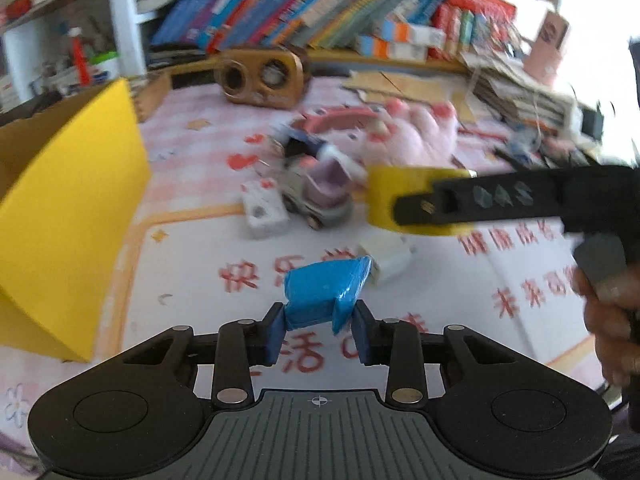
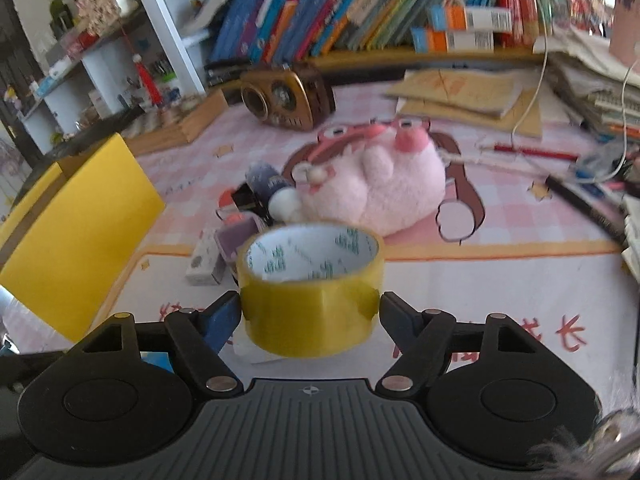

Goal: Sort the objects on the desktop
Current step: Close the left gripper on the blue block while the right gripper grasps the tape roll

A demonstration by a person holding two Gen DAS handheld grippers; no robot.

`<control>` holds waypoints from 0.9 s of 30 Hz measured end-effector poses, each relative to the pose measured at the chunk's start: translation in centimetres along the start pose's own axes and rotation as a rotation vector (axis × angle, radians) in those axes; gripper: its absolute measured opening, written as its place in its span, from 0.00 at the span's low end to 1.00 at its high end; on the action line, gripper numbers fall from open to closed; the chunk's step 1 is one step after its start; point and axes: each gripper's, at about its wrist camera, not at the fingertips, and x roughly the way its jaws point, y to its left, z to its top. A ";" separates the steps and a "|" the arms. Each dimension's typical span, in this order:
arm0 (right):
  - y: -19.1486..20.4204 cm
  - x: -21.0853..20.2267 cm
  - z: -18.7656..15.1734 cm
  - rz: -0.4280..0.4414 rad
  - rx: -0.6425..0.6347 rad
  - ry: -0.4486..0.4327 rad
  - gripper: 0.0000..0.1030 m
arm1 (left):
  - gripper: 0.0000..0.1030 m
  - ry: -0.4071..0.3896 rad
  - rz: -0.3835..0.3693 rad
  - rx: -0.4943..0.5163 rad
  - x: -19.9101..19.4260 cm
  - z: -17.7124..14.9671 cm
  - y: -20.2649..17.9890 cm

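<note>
My left gripper (image 1: 318, 330) is shut on a blue wrapped packet (image 1: 326, 294), held above the printed desk mat. My right gripper (image 2: 310, 312) is shut on a yellow roll of tape (image 2: 310, 300); in the left wrist view the tape (image 1: 394, 190) and the right gripper's black finger (image 1: 480, 200) reach in from the right. A yellow box (image 1: 68, 216) stands at the left, also in the right wrist view (image 2: 80, 236). Loose items lie mid-desk: a grey toy car (image 1: 316, 196), a white block (image 1: 264, 210), a white box (image 1: 386, 256), a pink plush toy (image 2: 384, 188).
A brown retro radio (image 2: 286, 96) sits at the back below a shelf of leaning books (image 2: 360, 12). Stacked papers and cardboard (image 2: 468, 92) and white cables (image 2: 532, 80) crowd the back right. A white shelf unit (image 2: 100, 64) stands at the left.
</note>
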 end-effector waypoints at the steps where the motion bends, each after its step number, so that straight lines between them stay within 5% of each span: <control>1: 0.0 -0.2 0.1 -0.004 0.001 0.000 0.71 | 0.32 -0.009 0.003 -0.018 -0.4 0.1 0.3; 15: 1.1 -5.2 -0.3 -0.057 0.028 -0.121 0.64 | 0.32 -0.153 -0.025 -0.136 -5.5 0.9 3.0; 16: 1.3 -5.4 -0.5 -0.063 0.026 -0.124 0.55 | 0.32 -0.161 -0.033 -0.135 -5.8 0.9 3.1; 17: 1.6 -5.5 -0.7 -0.047 0.019 -0.124 0.01 | 0.32 -0.169 -0.044 -0.135 -6.2 0.9 3.4; 22: 2.5 -4.3 -2.3 -0.139 0.005 -0.052 0.03 | 0.32 -0.180 -0.082 -0.134 -6.9 0.8 4.4; 27: 1.9 -3.7 -3.5 -0.132 0.056 -0.029 0.05 | 0.32 -0.181 -0.092 -0.135 -7.3 0.2 5.0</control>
